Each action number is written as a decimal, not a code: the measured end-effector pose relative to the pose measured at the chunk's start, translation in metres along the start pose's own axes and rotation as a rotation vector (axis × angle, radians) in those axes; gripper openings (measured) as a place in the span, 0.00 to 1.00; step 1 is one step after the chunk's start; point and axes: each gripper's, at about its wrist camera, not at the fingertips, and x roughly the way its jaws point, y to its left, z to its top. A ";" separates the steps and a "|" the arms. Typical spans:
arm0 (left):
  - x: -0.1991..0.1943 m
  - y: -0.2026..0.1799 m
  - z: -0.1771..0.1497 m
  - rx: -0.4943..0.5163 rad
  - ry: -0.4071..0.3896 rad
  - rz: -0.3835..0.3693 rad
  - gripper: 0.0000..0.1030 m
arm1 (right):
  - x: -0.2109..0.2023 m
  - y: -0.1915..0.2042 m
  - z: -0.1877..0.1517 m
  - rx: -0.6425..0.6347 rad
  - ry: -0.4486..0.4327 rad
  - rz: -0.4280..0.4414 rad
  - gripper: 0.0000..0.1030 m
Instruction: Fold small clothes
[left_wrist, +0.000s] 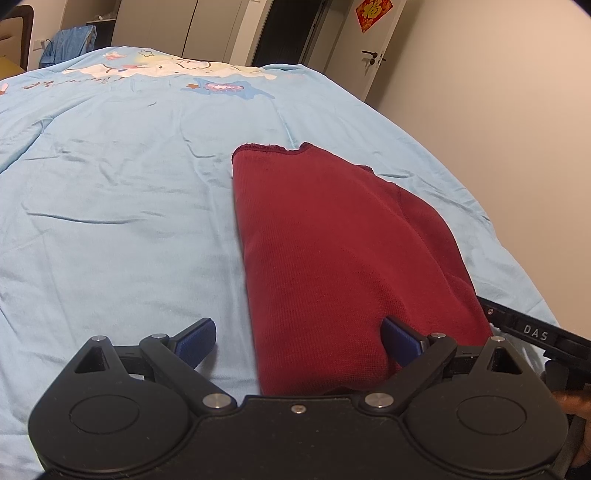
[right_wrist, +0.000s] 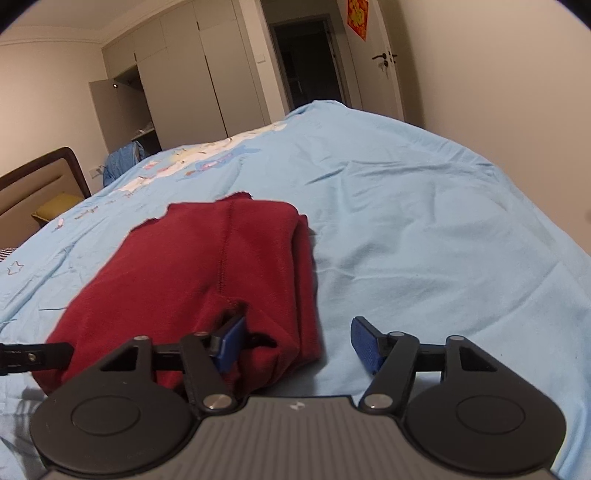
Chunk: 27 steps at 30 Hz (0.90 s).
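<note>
The near end of the red garment (left_wrist: 343, 258) drops out of sight behind the left gripper (left_wrist: 299, 341) body, so its front hem cannot be seen. The right gripper (right_wrist: 299, 343) has its left finger pad (right_wrist: 231, 341) partly buried in a fold of that garment. Beyond both grippers, the printed cartoon on the bed cover (left_wrist: 110, 184) is too small and smeared to read. A hand (left_wrist: 576, 406) at the right edge of the left wrist view is cut off.
</note>
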 end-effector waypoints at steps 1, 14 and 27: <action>0.001 0.000 0.000 0.000 0.002 0.000 0.93 | -0.002 0.000 0.002 0.008 -0.008 0.010 0.66; 0.003 -0.004 0.000 0.014 0.018 0.003 0.94 | 0.035 -0.011 0.039 0.079 0.024 0.086 0.24; -0.010 -0.002 0.012 0.007 -0.040 -0.077 0.94 | 0.063 -0.015 0.053 -0.011 0.053 0.076 0.10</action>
